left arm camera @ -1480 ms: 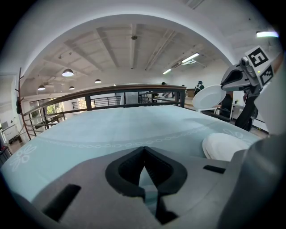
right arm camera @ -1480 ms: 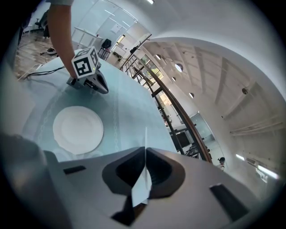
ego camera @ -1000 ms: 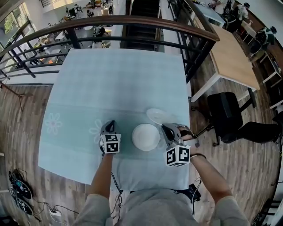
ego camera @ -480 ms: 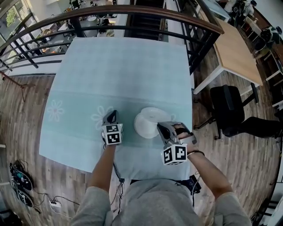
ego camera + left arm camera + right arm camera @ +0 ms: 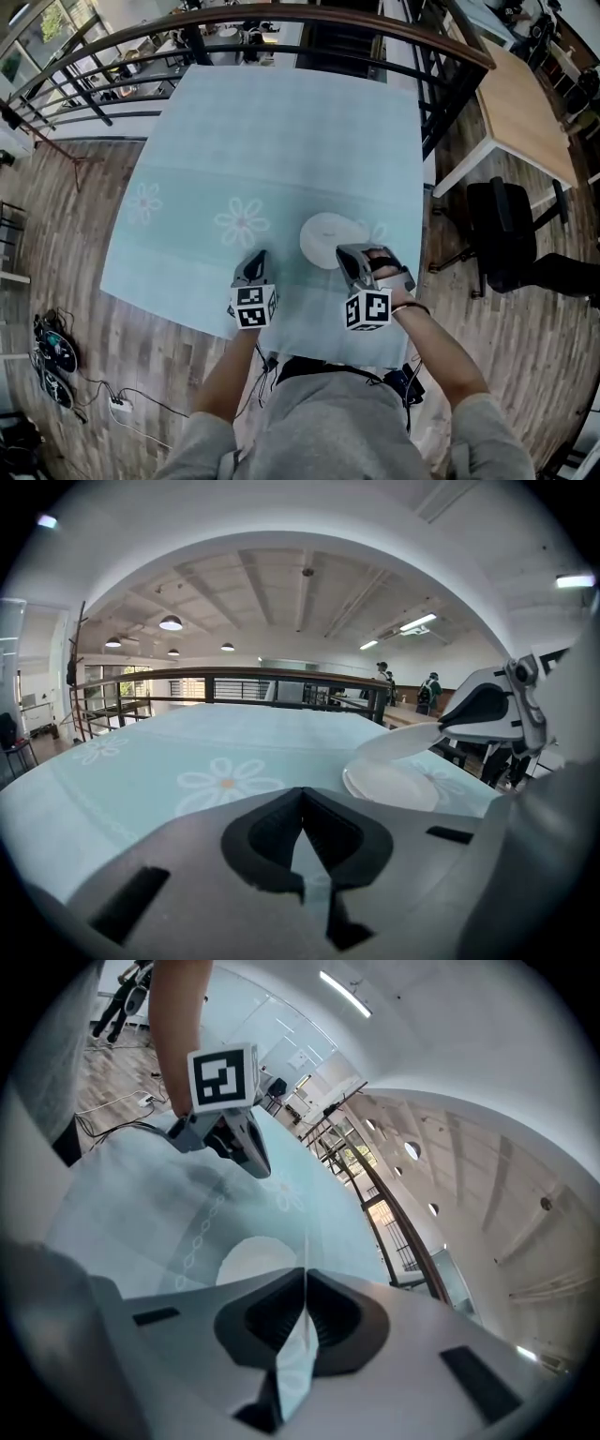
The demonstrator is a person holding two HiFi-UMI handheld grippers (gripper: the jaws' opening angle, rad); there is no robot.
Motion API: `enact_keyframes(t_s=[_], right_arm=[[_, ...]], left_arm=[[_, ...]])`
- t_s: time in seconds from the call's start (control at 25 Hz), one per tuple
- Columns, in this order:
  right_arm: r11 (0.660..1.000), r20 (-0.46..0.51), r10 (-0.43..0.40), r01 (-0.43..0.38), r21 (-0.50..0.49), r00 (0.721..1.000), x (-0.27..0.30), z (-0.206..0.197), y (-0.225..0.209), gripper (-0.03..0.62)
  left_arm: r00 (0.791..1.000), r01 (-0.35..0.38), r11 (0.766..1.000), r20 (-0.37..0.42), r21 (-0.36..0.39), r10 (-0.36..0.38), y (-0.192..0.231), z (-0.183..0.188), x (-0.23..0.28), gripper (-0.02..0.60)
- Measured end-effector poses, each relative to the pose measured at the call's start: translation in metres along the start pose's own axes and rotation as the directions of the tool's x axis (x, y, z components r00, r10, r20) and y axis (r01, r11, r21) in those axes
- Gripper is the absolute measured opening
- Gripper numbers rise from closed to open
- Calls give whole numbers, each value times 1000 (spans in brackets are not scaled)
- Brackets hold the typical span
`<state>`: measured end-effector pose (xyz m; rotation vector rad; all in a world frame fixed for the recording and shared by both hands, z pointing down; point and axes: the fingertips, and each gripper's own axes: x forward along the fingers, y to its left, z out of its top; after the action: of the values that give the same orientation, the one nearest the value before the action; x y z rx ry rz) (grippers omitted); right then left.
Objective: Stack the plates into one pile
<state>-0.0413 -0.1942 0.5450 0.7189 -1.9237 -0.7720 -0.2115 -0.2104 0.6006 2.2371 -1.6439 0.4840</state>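
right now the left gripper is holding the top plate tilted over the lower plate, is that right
Not quite: it is the right gripper that holds the top plate tilted over the lower plate. The left gripper is shut with nothing between its jaws. The left gripper view shows both.

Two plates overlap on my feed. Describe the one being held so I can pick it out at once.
Look at the pale blue flowered tablecloth, near its right edge on the side close to the person. There the right gripper has its jaws shut on the rim of a white plate. Unlike the other white plate, which lies flat on the cloth, this one hangs tilted over it.
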Motion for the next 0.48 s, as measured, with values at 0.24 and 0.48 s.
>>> enact_keyframes(t_s=[0.24,0.48], right_arm=[[999,22,25,-24,-41,999,4,12,31,31],[993,3,88,-88,-79,996,17,7,73,32]], left_arm=[[1000,-17,1000,-2,-27,17,-1,-16,-51,20],[1000,-24,1000,-6,-5,24,-3,-24,-77,20]])
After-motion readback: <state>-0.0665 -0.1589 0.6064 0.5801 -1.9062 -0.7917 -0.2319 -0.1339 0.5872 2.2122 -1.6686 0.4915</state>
